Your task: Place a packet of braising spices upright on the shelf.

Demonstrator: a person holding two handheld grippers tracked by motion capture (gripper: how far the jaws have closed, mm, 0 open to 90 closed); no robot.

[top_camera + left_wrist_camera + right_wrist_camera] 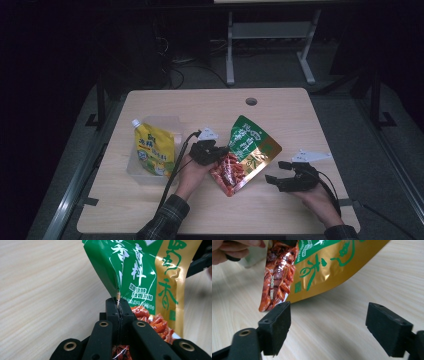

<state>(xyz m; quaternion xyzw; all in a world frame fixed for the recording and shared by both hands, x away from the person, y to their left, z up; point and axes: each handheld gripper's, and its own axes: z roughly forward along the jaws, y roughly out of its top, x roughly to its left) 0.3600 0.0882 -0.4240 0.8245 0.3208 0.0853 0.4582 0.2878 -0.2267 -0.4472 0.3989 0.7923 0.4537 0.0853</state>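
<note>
While left claw (pixel 119 305) pinches pouch (pixel 248 150) edge | right claw (pixel 328 330) agape, apart

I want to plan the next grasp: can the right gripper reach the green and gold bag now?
Probably yes: the right gripper is open beside the bag, with bare table between.

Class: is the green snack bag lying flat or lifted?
Lifted: the left claw pinches the green snack bag, its lower corner near the table.

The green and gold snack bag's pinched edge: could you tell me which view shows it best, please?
The left gripper view: the snack bag has its edge clamped between the shut jaws, close up. The high view shows the whole snack bag beside the left gripper. The right gripper view shows its lower end.
</note>
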